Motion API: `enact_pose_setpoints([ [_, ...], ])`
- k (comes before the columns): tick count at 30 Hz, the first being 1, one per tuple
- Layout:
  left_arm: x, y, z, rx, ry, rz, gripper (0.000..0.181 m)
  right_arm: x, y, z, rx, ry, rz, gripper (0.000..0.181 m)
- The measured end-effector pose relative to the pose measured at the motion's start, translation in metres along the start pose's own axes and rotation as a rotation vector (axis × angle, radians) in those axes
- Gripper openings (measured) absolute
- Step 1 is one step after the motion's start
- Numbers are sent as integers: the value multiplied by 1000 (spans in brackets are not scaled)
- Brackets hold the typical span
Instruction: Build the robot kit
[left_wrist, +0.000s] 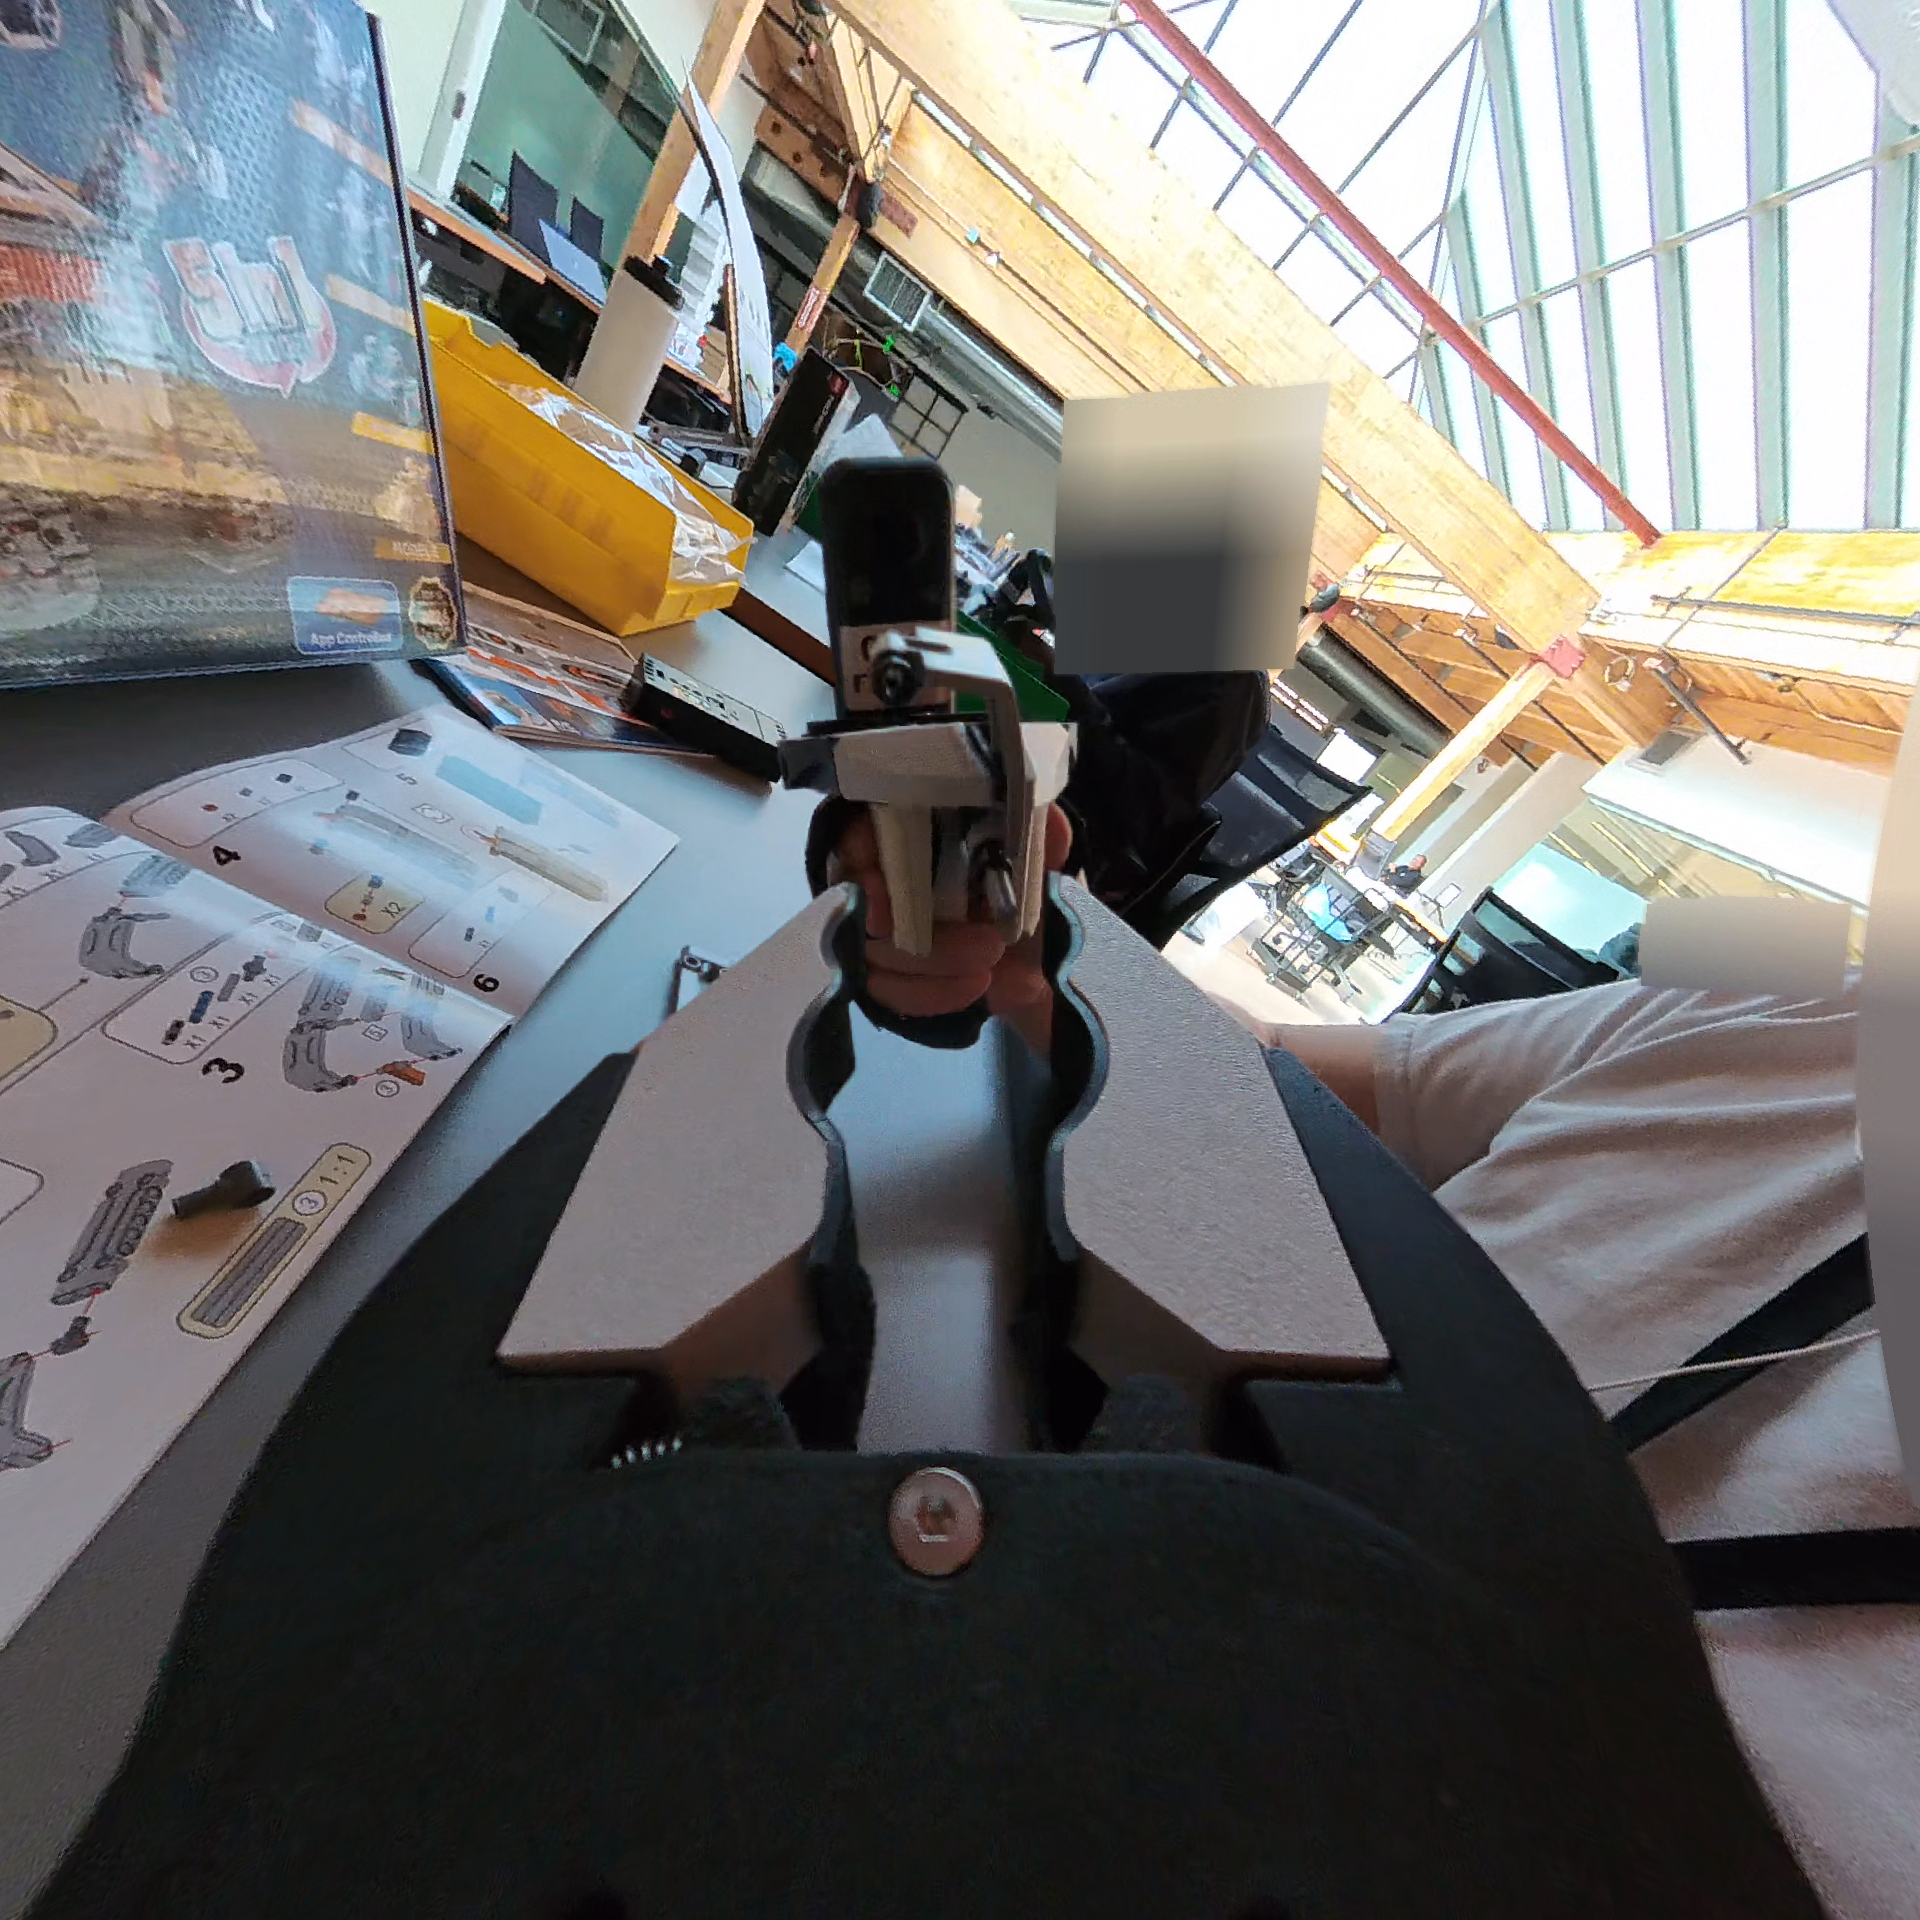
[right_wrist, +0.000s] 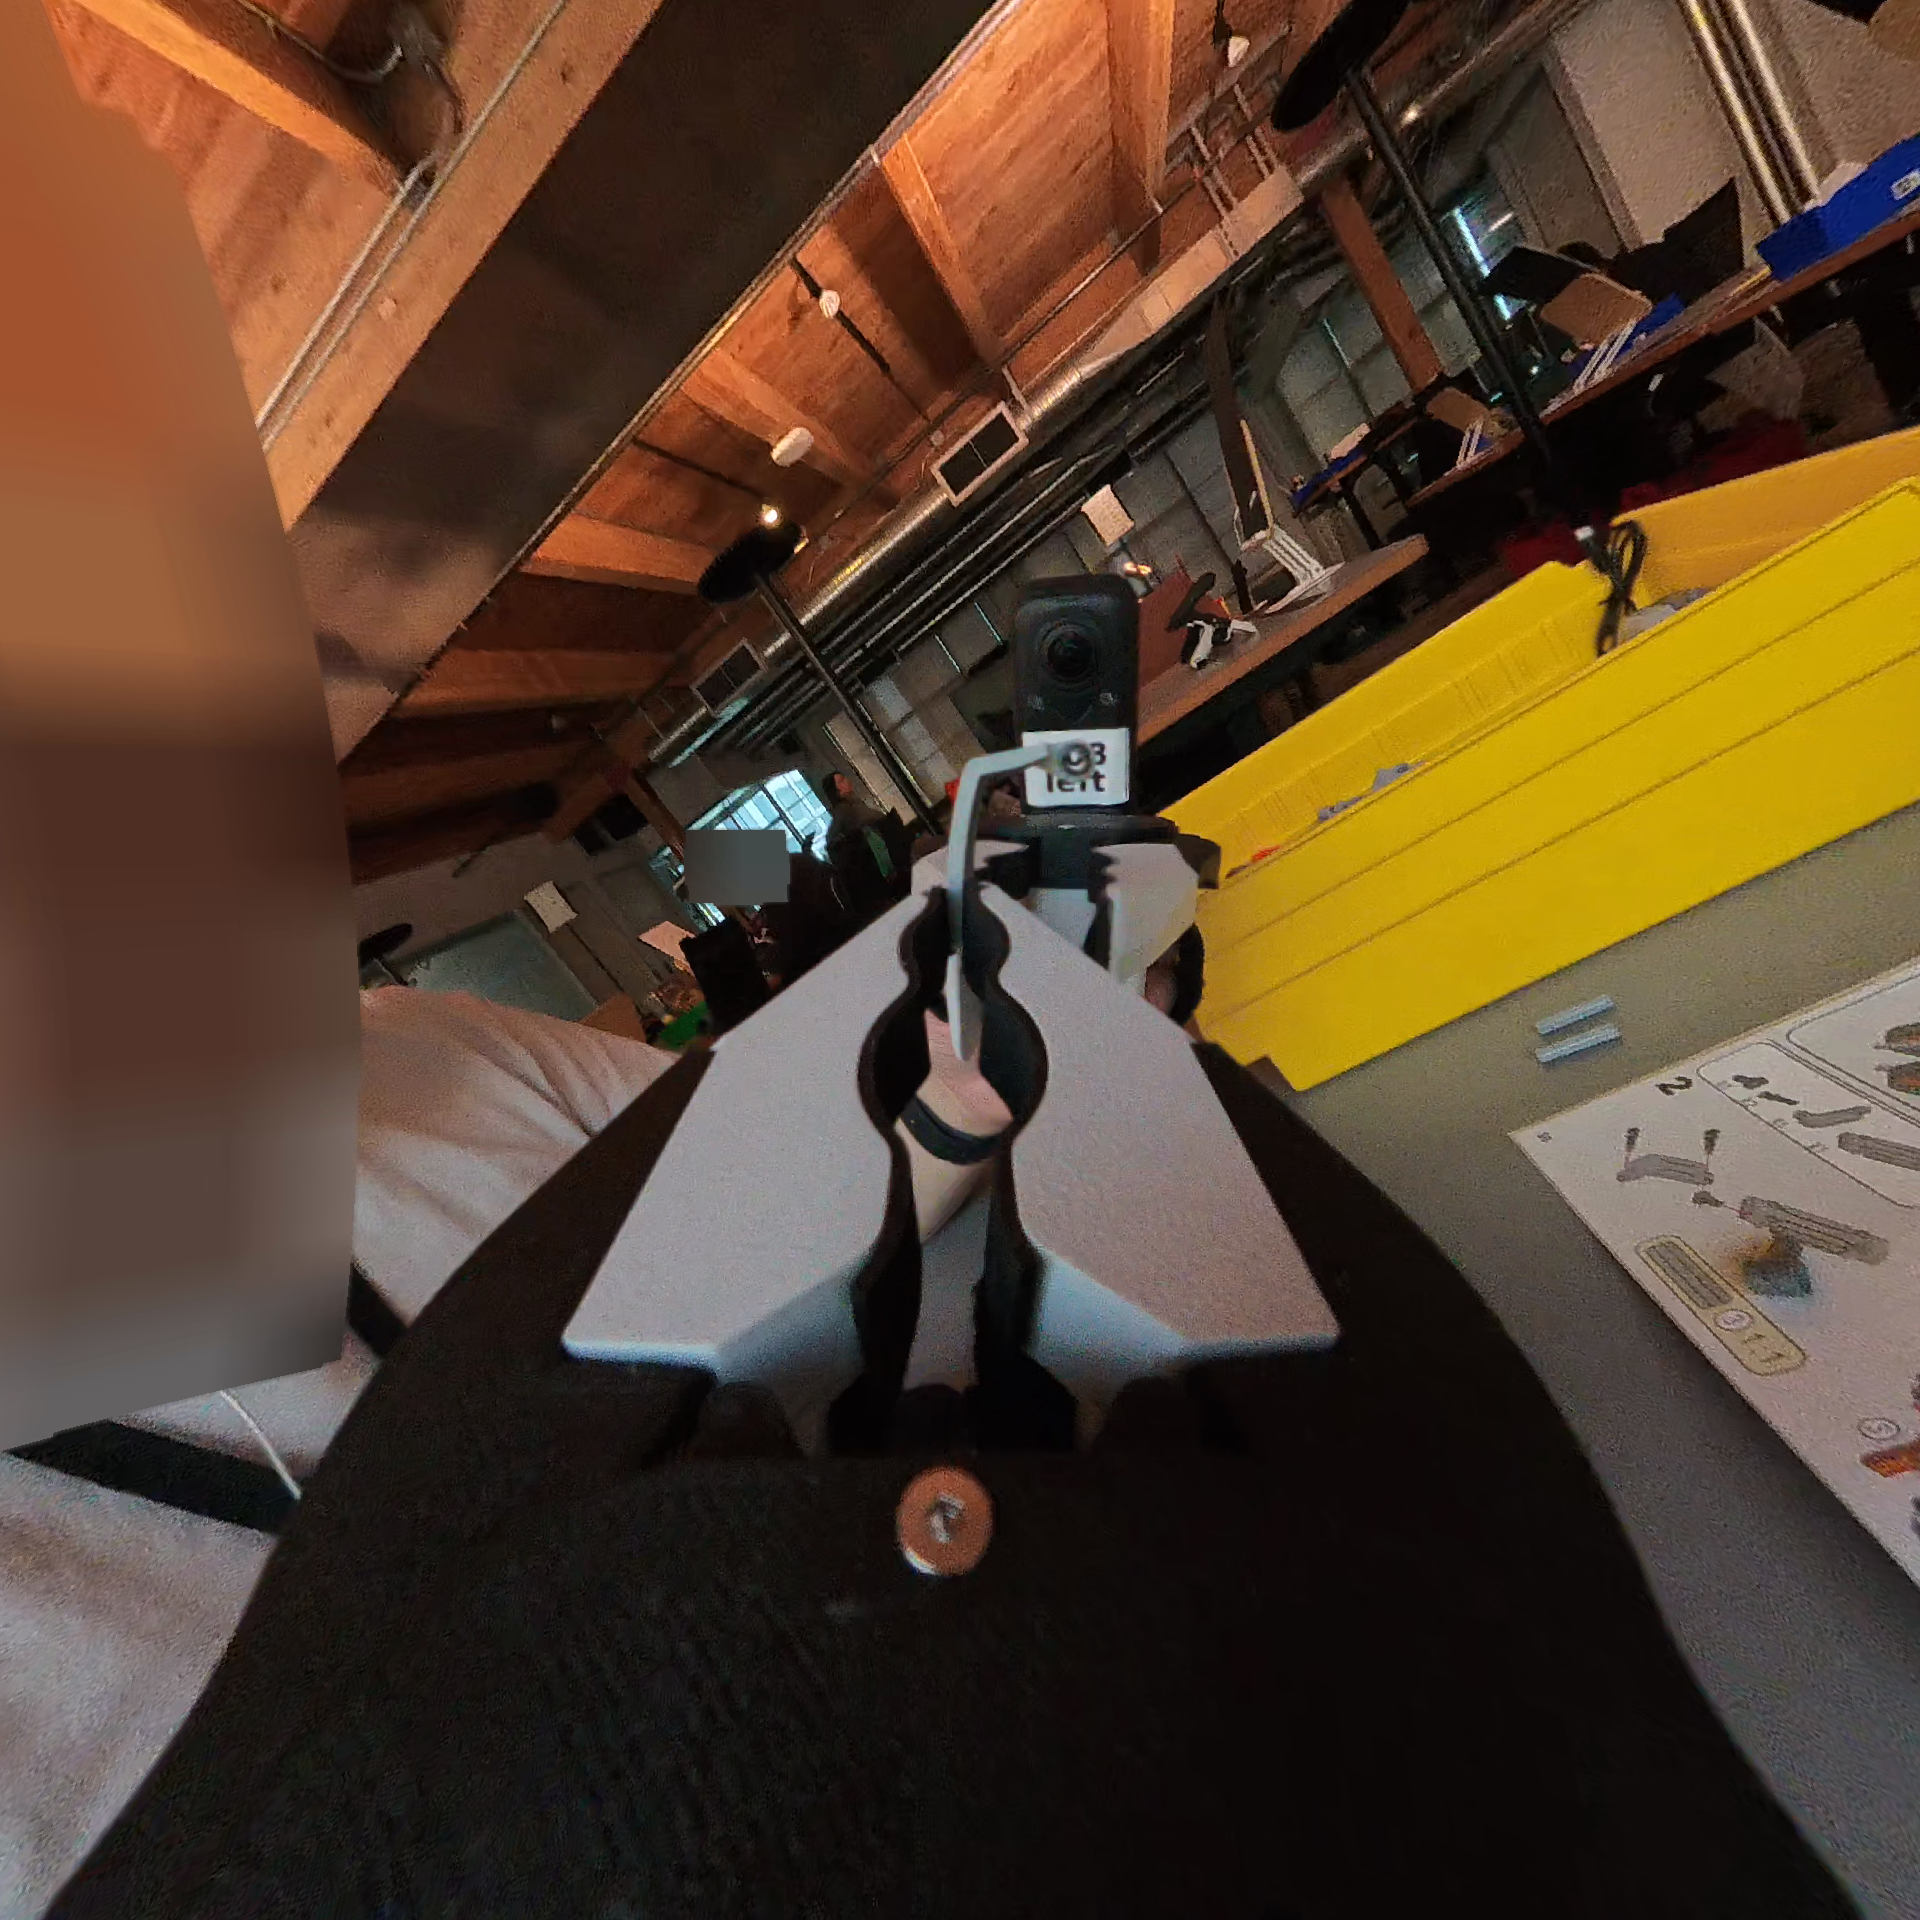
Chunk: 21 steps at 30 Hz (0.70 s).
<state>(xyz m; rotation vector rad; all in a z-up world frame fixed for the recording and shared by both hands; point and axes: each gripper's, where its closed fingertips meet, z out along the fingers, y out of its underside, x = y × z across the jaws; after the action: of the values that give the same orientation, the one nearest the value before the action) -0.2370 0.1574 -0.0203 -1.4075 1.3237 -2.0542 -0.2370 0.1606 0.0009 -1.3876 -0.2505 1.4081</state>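
Note:
My left gripper (left_wrist: 951, 904) is open and holds nothing. It points at my right gripper (left_wrist: 935, 831), which a hand holds just beyond its tips. In the right wrist view my right gripper (right_wrist: 958, 914) has its jaws nearly together, and a small grey part (right_wrist: 963, 1003) shows in the narrow gap at the tips. The left gripper (right_wrist: 1091, 894) sits right behind that gap. An open instruction sheet (left_wrist: 312, 987) lies on the grey table (left_wrist: 665, 1039) to the left, with a small dark grey piece (left_wrist: 223, 1188) on it.
A printed kit box (left_wrist: 197, 343) stands at the far left, with a yellow bin (left_wrist: 582, 488) holding plastic bags behind it. A booklet (left_wrist: 551, 675) and a small black box (left_wrist: 707, 707) lie nearby. Two pale blue pieces (right_wrist: 1576, 1029) lie by the bin. A person in a white shirt (left_wrist: 1621, 1143) is close on the right. The grippers are tip to tip, or close to it. Between my left fingertips and the small dark grey piece (left_wrist: 223, 1188) there is roughly 15 cm.

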Motion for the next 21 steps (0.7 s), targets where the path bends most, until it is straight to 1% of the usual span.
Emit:
enact_pose_setpoints([
  [2, 0, -1, 2, 26, 14, -13, 26, 0, 1, 0, 9, -18, 33, 0],
  [6, 3, -4, 3, 82, 56, -35, 14, 3, 3, 4, 7, 5, 16, 0],
  [8, 4, -3, 5, 85, 60, -29, 10, 4, 4, 6, 5, 15, 9, 0],
  [11, 3, -2, 6, 87, 30, -5, 6, 7, 6, 8, 13, 28, 15, 0],
  [16, -1, -1, 5, 73, -2, 1, 5, 10, 6, 9, 14, 37, 8, 1],
  [17, 0, -2, 3, 72, 2, -2, 4, 9, 2, 8, 15, 34, -11, 10],
  [18, 0, -6, 0, 87, 3, -5, 4, 8, -3, 5, 18, 40, -41, 24],
  [19, 0, -13, -6, 113, -1, -3, 4, 9, -6, 0, 3, 67, -95, 27],
  [20, -1, -20, -14, 143, -9, 1, 4, 17, -6, -7, -42, 126, -177, 24],
  [21, -1, -29, -22, 175, -18, 8, 4, 29, -1, -14, -117, 203, -281, 20],
])
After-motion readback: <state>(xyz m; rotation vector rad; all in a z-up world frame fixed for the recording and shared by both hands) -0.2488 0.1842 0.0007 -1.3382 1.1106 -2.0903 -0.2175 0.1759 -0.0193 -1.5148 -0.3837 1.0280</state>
